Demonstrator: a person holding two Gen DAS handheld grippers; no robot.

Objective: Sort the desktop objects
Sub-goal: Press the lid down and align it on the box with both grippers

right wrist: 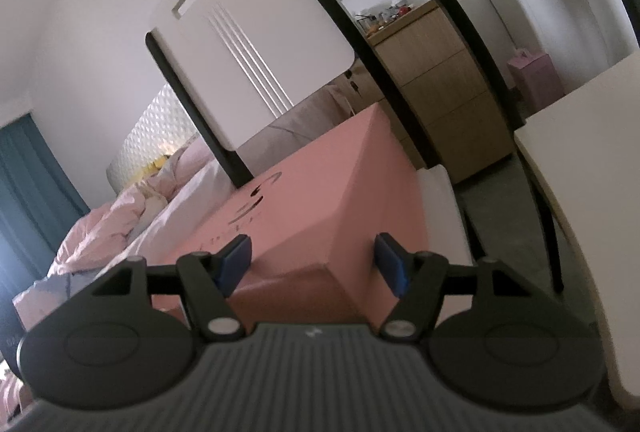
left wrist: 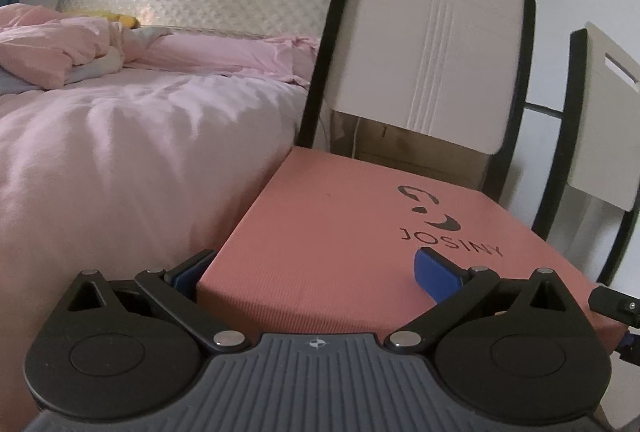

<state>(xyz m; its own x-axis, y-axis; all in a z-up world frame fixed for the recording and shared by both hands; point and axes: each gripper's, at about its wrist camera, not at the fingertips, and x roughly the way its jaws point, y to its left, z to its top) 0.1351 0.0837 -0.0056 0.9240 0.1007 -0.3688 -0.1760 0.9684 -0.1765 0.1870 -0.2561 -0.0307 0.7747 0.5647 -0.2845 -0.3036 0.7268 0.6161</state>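
So both my jaws are sitting wide apart right now, nothing clamped in either. My left gripper is straddling the near left corner of the pink box: one blue pad is hanging just off the box's left side wall, the other is hovering over the lid near the JOSINY logo, so the corner is running right between the jaws. My right gripper is tilted and facing the box's near right corner, with the top on one side of the gap and the right side wall on the other; I can't tell if either pad is actually touching cardboard.

The box's long axis is running straight away from both jaws, toward the chair back just beyond its far end. The bed is pressing up along the left side.

I'm guessing this is a two-handed lift, since the box is way wider than either opening. Both hands are about equally near, each owning a corner.
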